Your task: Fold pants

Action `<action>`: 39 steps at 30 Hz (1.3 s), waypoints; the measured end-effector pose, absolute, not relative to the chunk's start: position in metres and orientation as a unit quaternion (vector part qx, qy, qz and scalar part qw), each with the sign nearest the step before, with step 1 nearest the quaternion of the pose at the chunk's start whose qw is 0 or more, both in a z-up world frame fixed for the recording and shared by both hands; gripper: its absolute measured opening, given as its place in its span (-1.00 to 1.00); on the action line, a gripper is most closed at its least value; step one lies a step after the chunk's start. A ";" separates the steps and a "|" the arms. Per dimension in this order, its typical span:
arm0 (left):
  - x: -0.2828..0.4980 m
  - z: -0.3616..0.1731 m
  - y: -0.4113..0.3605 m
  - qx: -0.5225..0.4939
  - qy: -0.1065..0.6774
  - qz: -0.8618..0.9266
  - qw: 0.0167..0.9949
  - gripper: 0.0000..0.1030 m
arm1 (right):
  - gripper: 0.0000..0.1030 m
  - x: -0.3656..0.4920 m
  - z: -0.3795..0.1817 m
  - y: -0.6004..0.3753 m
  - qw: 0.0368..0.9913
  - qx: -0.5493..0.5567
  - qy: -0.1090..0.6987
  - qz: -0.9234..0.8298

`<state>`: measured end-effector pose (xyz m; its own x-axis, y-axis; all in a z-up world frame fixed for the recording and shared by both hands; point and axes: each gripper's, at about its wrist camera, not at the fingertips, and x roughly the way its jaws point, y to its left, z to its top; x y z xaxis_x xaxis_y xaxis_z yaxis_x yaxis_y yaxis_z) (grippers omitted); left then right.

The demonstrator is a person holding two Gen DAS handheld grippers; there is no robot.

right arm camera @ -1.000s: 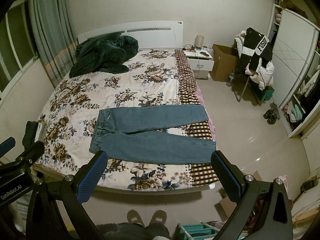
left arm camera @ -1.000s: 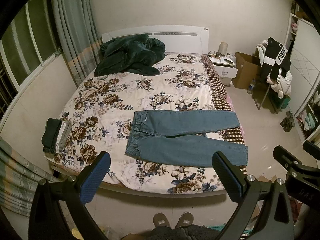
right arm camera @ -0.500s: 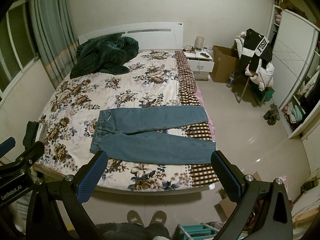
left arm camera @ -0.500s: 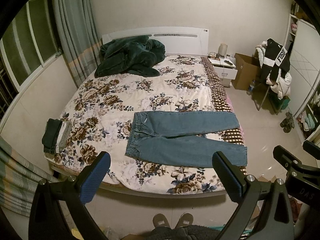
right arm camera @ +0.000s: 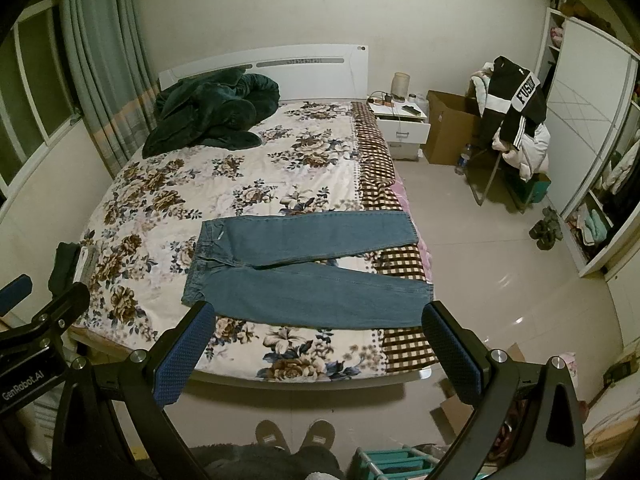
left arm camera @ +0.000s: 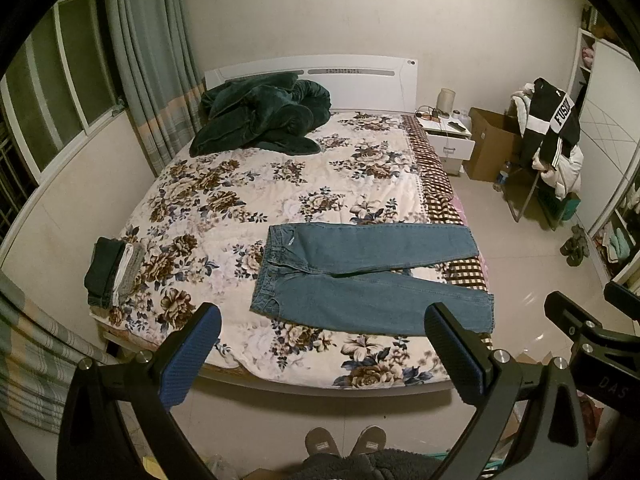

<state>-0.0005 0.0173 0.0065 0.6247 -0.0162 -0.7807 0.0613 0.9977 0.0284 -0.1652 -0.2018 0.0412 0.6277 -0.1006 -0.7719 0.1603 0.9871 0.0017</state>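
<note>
Blue jeans: spread flat across the foot of the floral bed, waistband toward the window side, legs splayed apart toward the checked edge. Left gripper and right gripper: jaws wide apart, empty, held well short of the bed. Recommended handling: pinch waistband and hem of the near leg together, then lay it squarely over the far leg.

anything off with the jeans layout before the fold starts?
Slightly. The jeans lie flat with legs splayed in a V, and the leg ends reach off the floral quilt onto the checked sheet at the bed's edge. No damage visible.
</note>
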 end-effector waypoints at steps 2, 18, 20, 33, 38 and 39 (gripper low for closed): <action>0.001 0.010 0.016 0.026 0.434 -0.021 0.900 1.00 | 1.00 -0.165 0.041 -0.201 0.901 0.036 0.426 -0.072; 0.099 -0.031 0.007 0.028 0.411 0.067 0.909 1.00 | 1.00 -0.081 -0.016 -0.277 0.887 0.079 0.445 -0.096; 0.124 -0.052 0.007 0.020 0.431 0.079 0.899 1.00 | 1.00 -0.051 -0.038 -0.294 0.882 0.086 0.451 -0.109; 0.378 -0.242 0.035 -0.060 0.571 0.118 0.811 1.00 | 1.00 0.233 -0.240 -0.383 0.805 0.192 0.523 -0.203; 0.479 -0.347 0.058 -0.086 0.611 0.154 0.772 1.00 | 1.00 0.351 -0.348 -0.404 0.764 0.217 0.556 -0.246; 0.502 -0.374 0.064 -0.095 0.619 0.167 0.761 1.00 | 1.00 0.378 -0.372 -0.410 0.756 0.220 0.561 -0.255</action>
